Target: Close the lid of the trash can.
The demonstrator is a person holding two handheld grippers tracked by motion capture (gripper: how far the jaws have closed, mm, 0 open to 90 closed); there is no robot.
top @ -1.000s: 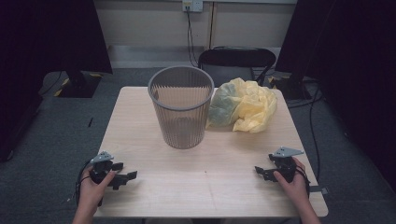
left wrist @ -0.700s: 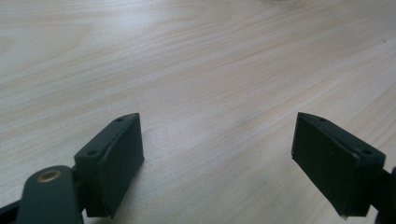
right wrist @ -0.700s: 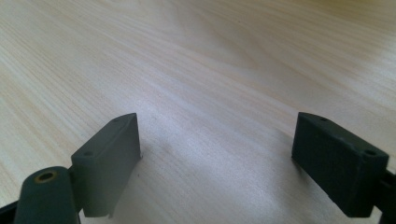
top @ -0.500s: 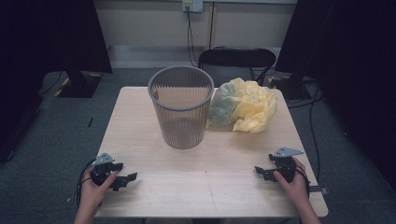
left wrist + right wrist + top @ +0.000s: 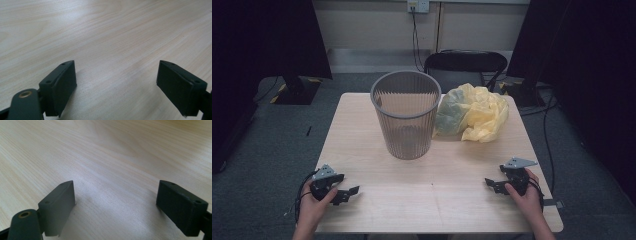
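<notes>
Two tongs rest low at the near edge of the bench (image 5: 462, 165), one at each corner, each held in a hand. The left tongs (image 5: 346, 192) sit at the near left, their jaws spread wide and aimed toward the middle of the bench; in the left gripper view the left tongs (image 5: 116, 80) have bare wood grain between the two black jaws and nothing gripped. The right tongs (image 5: 493, 184) sit at the near right, likewise pointed inward; in the right gripper view the right tongs (image 5: 115, 200) also stand spread, with empty bench surface between the jaws. The left hand (image 5: 312, 207) and right hand (image 5: 527, 197) wrap the tool bodies from below.

Farther back, well apart from both tongs, a grey ribbed bin (image 5: 406, 114) stands upright on the far half of the bench, slightly left of centre, its mouth open upward. Just beside it on the right, touching or nearly touching its wall, lies a crumpled yellow bag (image 5: 474, 112) with a greenish patch on its left side. Behind the bench stands a dark chair (image 5: 465, 62).
</notes>
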